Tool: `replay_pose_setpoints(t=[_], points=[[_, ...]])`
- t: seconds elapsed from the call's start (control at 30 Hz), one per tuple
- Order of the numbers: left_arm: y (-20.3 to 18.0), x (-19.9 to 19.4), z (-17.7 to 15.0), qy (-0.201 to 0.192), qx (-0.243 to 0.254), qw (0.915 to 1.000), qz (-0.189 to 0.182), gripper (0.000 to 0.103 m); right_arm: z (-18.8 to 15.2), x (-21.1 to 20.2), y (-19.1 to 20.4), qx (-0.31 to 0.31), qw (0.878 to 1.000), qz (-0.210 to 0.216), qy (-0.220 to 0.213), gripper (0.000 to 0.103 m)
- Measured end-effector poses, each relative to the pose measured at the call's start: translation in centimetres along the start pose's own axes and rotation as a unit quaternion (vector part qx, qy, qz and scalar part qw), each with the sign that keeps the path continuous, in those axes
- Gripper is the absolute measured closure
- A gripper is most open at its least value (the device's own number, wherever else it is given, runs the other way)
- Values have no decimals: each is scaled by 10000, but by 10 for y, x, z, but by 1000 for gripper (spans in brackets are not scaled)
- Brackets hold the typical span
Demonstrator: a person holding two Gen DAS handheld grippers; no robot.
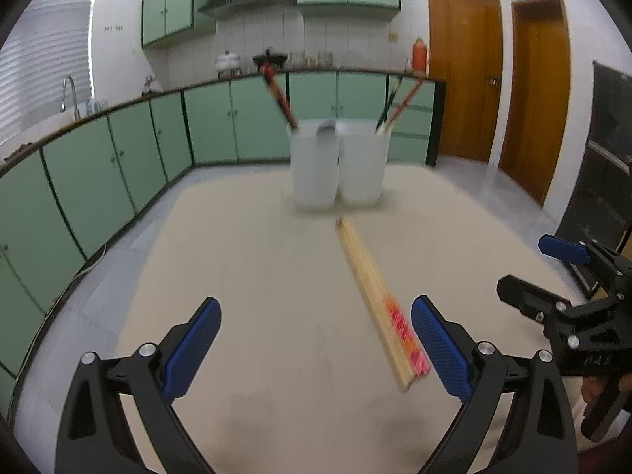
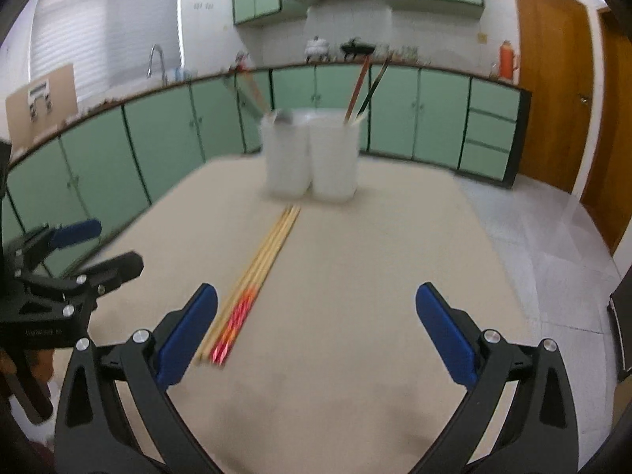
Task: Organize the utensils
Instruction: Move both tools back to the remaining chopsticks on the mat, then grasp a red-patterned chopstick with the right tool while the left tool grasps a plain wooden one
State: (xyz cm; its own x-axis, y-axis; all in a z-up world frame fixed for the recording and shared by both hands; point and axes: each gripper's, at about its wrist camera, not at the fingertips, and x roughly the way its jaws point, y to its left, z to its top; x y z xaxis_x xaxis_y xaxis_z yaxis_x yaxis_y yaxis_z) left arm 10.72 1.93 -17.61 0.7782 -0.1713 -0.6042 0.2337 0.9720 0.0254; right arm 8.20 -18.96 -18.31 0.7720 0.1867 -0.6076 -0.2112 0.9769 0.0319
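On the counter (image 1: 256,276), two white cups (image 1: 314,166) stand touching, utensils inside. Chopsticks (image 2: 252,280) lie before them. The left gripper (image 1: 316,343) and right gripper (image 2: 316,331) hover, jaws spread wide, holding nothing.

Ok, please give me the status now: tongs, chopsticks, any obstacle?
Left tongs open, empty. Right tongs open, empty. Chopsticks lying flat on table, pointing to two white cups. Nothing in the way.
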Motion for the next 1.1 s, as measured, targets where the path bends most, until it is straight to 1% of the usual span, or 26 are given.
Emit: replay_pose_setpoints(t=[0.13,0.17,0.2,0.27,0.3,0.37,0.47,0.63,0.7,0.8,0.87,0.93,1.0,1.03,1.07,1.1], points=[[4,3,-23,255,-121,9996,12,8,-23,12,15,-57,9990,196,408,6],[5,4,-26,285,-143,9995,17,8,-27,14,19,-100,9987,192,461,11],[6,4,-29,315,-164,9994,27,8,-30,17,23,-162,9982,186,545,23],[9,5,-33,363,-226,9991,21,8,-36,24,30,-250,9965,279,749,31],[9,5,-35,371,-236,9990,19,8,-38,28,33,-239,9956,327,851,31],[9,3,-38,386,-219,9990,29,8,-40,32,35,-227,9949,367,911,31],[10,2,-38,388,-212,9990,26,8,-39,36,42,-336,9947,312,915,35],[10,2,-38,367,-248,9990,-13,8,-36,41,49,-497,9950,145,850,36],[9,3,-38,389,-221,9990,-20,8,-35,42,45,-477,9950,117,866,39],[8,4,-38,394,-205,9990,-2,8,-35,40,34,-439,9952,-102,871,39],[10,6,-39,422,-243,9988,-2,8,-35,37,24,-297,9955,-206,881,39],[10,8,-39,439,-270,9987,-5,8,-35,35,19,-213,9956,-228,882,40],[9,9,-37,441,-260,9987,-13,8,-36,31,18,-181,9962,-134,841,41],[8,9,-37,437,-242,9987,-16,8,-37,31,20,-180,9962,-82,843,42],[7,9,-37,437,-226,9988,-20,8,-37,32,22,-205,9961,-29,862,49],[7,9,-37,438,-208,9988,-23,8,-38,33,25,-257,9957,15,892,57]])
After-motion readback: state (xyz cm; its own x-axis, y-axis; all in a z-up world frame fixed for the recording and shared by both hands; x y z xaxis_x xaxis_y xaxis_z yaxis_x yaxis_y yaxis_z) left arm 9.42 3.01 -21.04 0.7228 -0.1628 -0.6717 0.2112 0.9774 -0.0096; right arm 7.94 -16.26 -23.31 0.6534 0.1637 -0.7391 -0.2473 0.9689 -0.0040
